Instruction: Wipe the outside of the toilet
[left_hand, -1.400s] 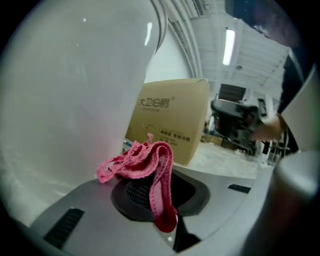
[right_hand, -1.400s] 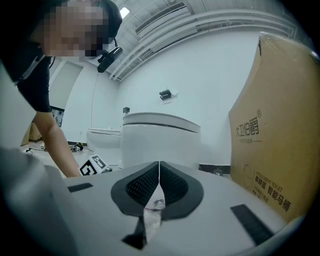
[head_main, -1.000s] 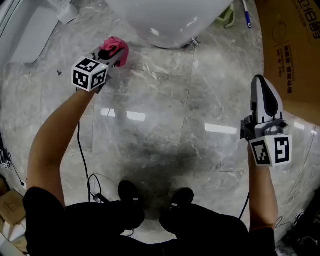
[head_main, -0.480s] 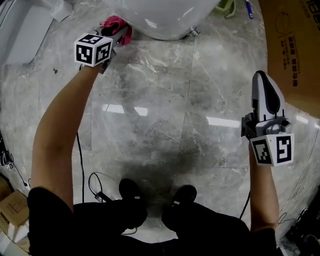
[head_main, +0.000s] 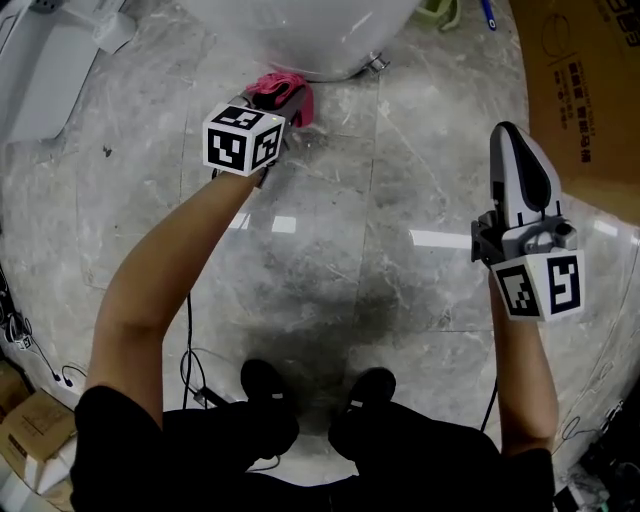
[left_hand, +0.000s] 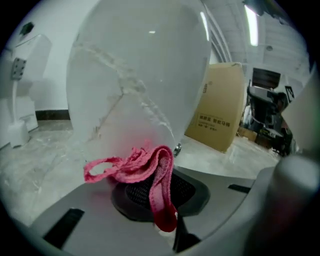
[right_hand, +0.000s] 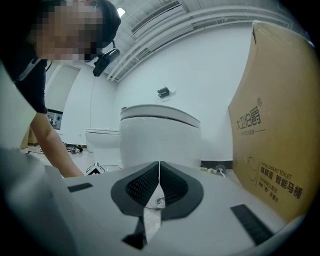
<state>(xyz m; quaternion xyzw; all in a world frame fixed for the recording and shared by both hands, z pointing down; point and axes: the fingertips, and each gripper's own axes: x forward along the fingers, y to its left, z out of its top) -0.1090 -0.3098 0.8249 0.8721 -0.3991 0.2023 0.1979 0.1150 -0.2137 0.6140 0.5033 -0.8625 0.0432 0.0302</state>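
The white toilet (head_main: 300, 30) stands at the top of the head view; its glossy bowl wall (left_hand: 135, 80) fills the left gripper view, and its whole front (right_hand: 157, 135) shows in the right gripper view. My left gripper (head_main: 285, 100) is shut on a pink cloth (head_main: 280, 92), held low against the base of the bowl. The pink cloth (left_hand: 145, 172) hangs folded between the jaws and touches the porcelain. My right gripper (head_main: 520, 170) is shut with nothing in it, held apart at the right above the floor.
A tall cardboard box (head_main: 585, 100) stands at the right, close to my right gripper. A second white toilet (right_hand: 102, 145) sits further left. Grey marble floor (head_main: 340, 230) lies between the grippers. My shoes (head_main: 315, 395) and a cable (head_main: 185, 360) are at the bottom.
My left gripper with the pink cloth swung from the bowl's left side rightward along its base toward the front. The right gripper stayed nearly still.
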